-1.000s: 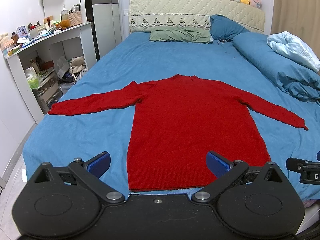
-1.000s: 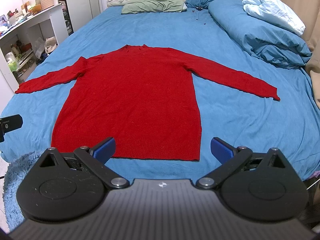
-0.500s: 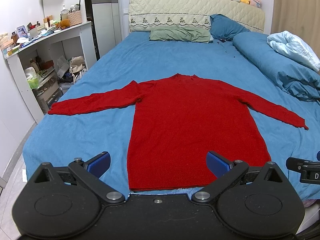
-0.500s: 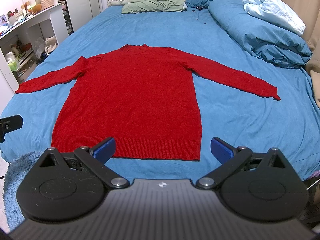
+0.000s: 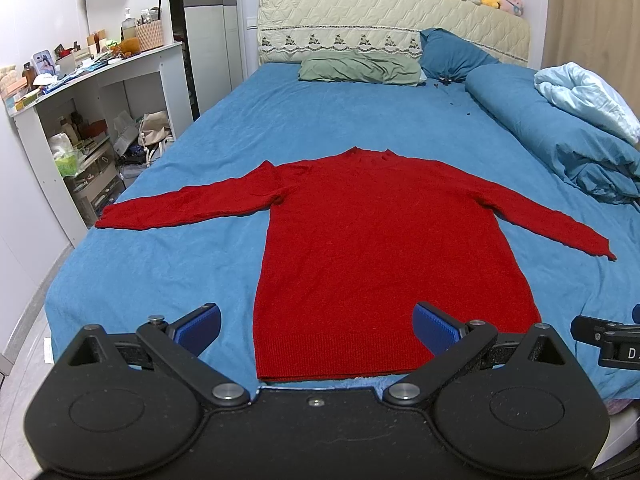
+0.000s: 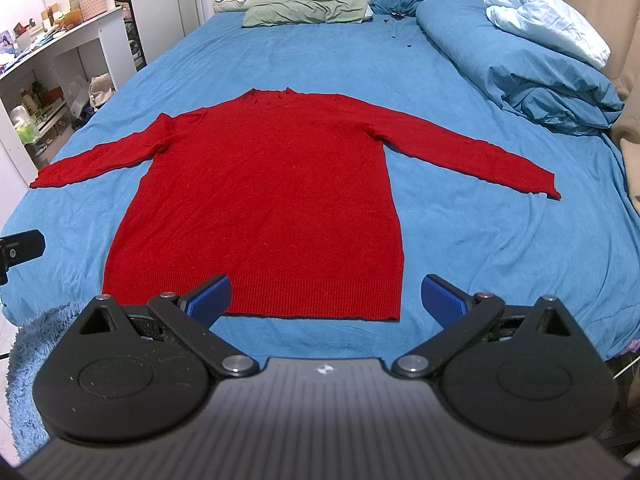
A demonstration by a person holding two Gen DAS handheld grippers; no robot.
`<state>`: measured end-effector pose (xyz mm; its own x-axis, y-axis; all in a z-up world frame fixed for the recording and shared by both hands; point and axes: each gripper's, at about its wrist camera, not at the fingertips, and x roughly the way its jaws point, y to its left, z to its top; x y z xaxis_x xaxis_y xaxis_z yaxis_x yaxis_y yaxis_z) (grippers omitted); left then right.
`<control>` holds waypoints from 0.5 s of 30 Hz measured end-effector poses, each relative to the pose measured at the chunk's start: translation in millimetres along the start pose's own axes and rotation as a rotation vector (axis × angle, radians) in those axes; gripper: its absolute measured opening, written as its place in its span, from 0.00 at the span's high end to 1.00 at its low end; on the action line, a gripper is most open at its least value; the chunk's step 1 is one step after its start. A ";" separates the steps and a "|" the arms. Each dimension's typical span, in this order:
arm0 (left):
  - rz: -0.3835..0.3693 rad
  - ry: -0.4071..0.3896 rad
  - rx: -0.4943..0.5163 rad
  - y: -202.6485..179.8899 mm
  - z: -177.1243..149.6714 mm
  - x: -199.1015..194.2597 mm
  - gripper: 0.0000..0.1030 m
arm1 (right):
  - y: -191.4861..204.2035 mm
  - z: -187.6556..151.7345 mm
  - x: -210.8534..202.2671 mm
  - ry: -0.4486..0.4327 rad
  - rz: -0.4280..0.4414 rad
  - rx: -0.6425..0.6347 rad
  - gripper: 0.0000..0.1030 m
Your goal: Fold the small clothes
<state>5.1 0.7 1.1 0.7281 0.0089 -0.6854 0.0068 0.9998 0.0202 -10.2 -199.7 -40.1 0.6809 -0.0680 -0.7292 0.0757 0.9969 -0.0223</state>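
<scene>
Red sweater [image 5: 380, 240] lies flat mid-frame on the bed [image 5: 360, 120], sleeves spread; soft, limp knit, probably light, best pinched at cuffs or hem corners; left claw [image 5: 316, 326] and right claw [image 6: 326, 300] both gape empty at frame bottom.

A bed [image 5: 168, 264] in blue sheet fills the room, quilted headboard [image 5: 360, 12] behind, cluttered white shelf [image 5: 108, 80] left, beige curtain [image 5: 592, 12] right
</scene>
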 end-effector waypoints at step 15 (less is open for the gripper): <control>0.005 -0.001 -0.001 -1.7 -0.9 0.8 0.00 | -2.4 -2.7 3.9 0.002 0.000 0.002 0.00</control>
<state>5.0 -1.0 -0.1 0.7285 0.0142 -0.6849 0.0024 0.9997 0.0233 -9.7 -202.2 -44.8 0.6794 -0.0683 -0.7306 0.0776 0.9968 -0.0209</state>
